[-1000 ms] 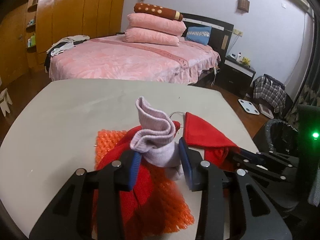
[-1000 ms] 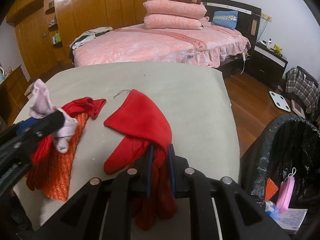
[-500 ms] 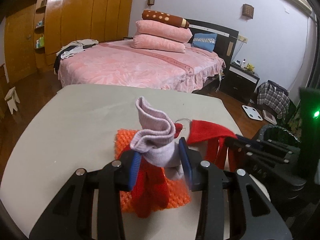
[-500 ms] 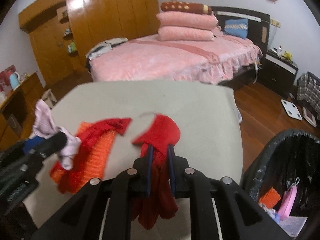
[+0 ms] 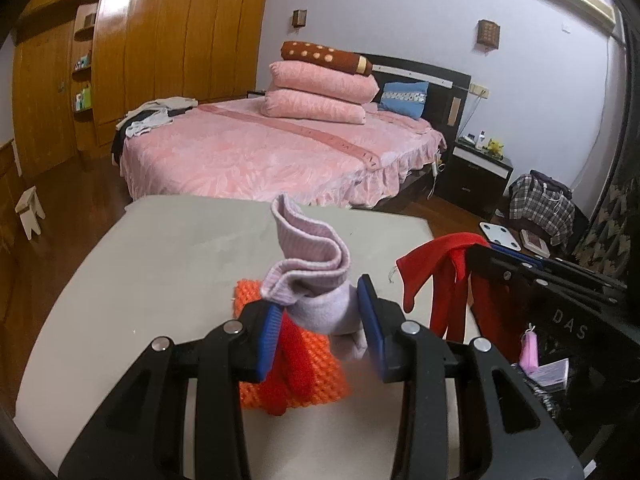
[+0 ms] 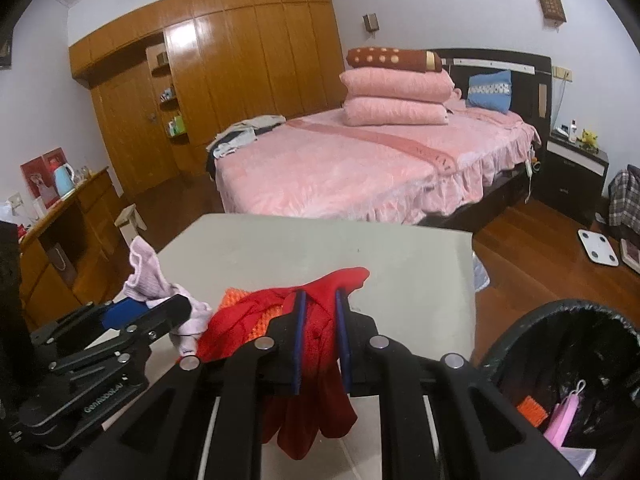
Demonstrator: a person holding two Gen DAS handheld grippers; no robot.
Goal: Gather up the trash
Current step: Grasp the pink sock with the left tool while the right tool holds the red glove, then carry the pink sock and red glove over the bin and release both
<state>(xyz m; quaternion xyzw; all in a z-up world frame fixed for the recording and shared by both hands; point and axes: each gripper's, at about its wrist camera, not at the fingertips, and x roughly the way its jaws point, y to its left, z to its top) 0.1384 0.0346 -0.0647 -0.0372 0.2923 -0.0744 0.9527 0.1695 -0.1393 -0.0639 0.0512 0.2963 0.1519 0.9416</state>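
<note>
My left claw (image 5: 320,320) is clamped on a pale lilac knitted sock (image 5: 308,276), held up above the grey counter (image 5: 160,264). Under it hang a red cloth strip (image 5: 294,364) and an orange bumpy mesh mat (image 5: 320,376). My right claw (image 6: 320,336) pinches a red fabric rag (image 6: 316,360), dangling clear of the counter edge, beside the black-lined trash bin (image 6: 560,320) holding a pink item (image 6: 562,416).

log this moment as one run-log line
left tool: shut on lilac sock | right tool: shut on red cloth | orange mesh: on table | bin: right, trash inside
</note>
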